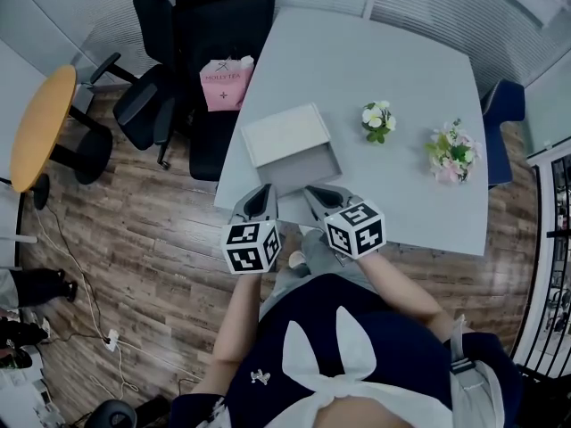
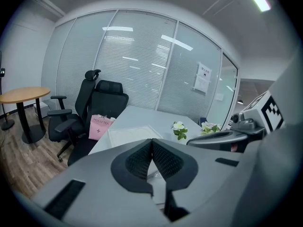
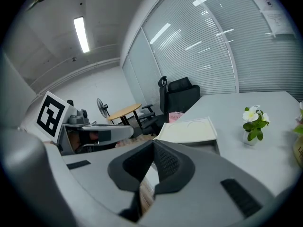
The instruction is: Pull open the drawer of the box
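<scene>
**Both tools shut and empty in front of the opened box**

The left tool [image 1: 261, 194] and the right tool [image 1: 314, 194] are held side by side at the near edge of the grey worktop [image 1: 375, 52], both pointed toward the box. In each tool's own view the ribbed pads are seen pressed together, with nothing caught between them.

The white box [image 1: 285, 132] lies flat near the worktop's near left corner, close in front of the tool tips. Its drawer [image 1: 306, 169] is seen drawn out toward the person, its grey inside exposed. Whether either tip touches the drawer cannot be told.

Farther right, a small pot of white flowers [image 1: 377, 121] and a pink bouquet [image 1: 452, 152] are set on the worktop, well apart from the box. A pink bag [image 1: 225, 83] is seen on a black chair [image 1: 219, 25] beyond the worktop's left edge.
</scene>
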The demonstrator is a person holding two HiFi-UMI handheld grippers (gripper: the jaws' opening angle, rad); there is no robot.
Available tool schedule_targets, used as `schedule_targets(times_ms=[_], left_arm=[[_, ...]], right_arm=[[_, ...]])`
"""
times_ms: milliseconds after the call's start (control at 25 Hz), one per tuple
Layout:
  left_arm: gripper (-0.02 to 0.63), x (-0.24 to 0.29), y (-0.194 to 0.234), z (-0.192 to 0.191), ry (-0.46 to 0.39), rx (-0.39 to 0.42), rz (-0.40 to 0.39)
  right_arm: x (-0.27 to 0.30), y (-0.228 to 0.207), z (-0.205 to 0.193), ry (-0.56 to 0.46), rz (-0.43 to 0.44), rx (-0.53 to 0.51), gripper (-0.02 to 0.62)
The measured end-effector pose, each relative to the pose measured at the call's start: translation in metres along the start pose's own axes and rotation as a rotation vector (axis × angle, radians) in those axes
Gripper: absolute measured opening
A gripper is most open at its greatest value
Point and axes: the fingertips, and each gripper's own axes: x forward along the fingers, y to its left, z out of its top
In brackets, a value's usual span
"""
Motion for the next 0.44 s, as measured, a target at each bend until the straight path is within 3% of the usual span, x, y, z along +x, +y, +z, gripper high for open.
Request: schedule_targets(times_ms=[440], left_arm=[[0.023, -0.005, 0.001, -0.008, 0.000, 0.005, -0.015]], right_arm=[[-0.004, 0.007, -0.011, 0.000, -0.019, -0.010, 0.003]])
